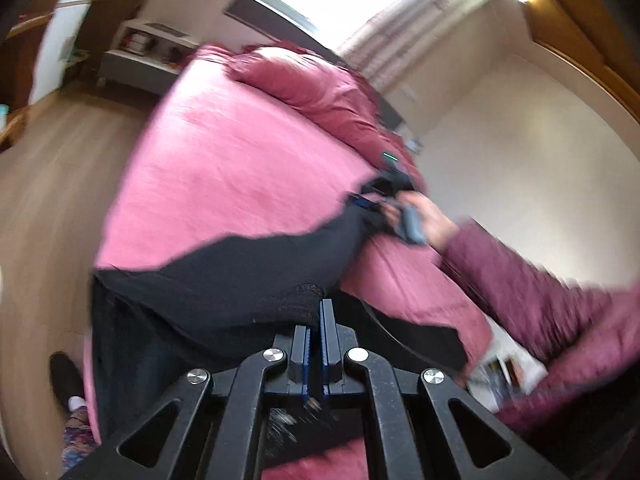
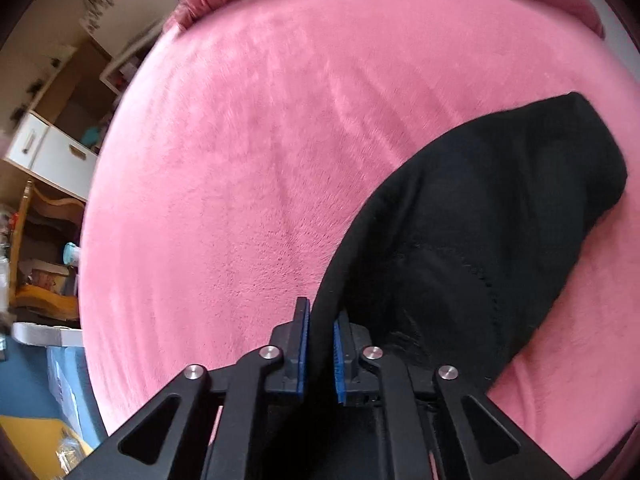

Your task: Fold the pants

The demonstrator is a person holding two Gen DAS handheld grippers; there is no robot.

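Both grippers clamped on black soft-fabric pants (image 2: pixel 472 232) lying on pink plush bed (image 2: pixel 240 160): left gripper (image 1: pixel 316 320) pinches cloth edge ahead, right gripper (image 2: pixel 320 320) grips edge between pads. Grasp step done; next, probably lift together and fold over.

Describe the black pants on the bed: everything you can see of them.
The black pants are a plain dark garment of soft, knit-looking fabric, with a stitched seam showing in the right wrist view. They lie stretched across the pink bed cover, with one part hanging over the near edge. The left gripper is shut on a ribbed hem or band at one end. The right gripper pinches an edge of the fabric between its blue-padded fingers. The left wrist view is blurred, so finer detail is unclear.
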